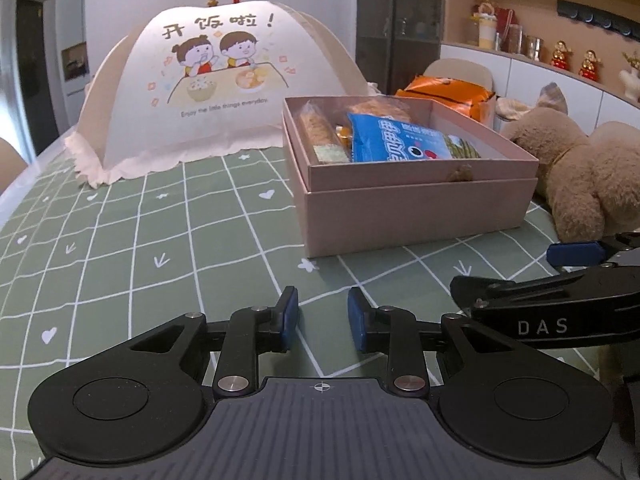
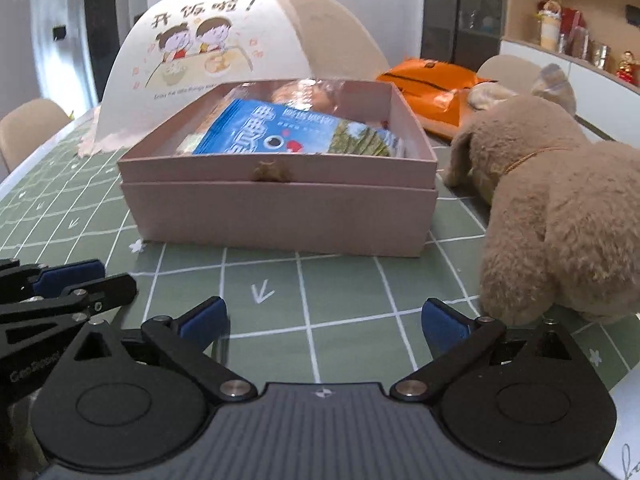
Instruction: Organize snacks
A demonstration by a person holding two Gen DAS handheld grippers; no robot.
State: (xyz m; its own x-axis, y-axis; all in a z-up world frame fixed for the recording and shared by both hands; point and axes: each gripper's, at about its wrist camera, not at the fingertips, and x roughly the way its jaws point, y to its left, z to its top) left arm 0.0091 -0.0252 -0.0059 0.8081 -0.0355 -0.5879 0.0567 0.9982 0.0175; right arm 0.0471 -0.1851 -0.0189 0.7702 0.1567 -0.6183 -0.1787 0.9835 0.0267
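Right wrist view | step, judged: approach remaining snack squarely, jaws wide, clear of box wall | right gripper [image 2: 324, 326] wide open, empty; left gripper [image 1: 323, 318] narrowly parted, empty | pale pink cardboard box [image 2: 280, 216] mid-frame holds glossy blue snack packet [image 2: 296, 130] | crinkled orange foil bag [image 2: 428, 84] upper right, outside box

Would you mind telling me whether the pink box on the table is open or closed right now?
Open. The pink box has no lid over it, and the blue snack packet lies exposed inside, visible from both wrist views.
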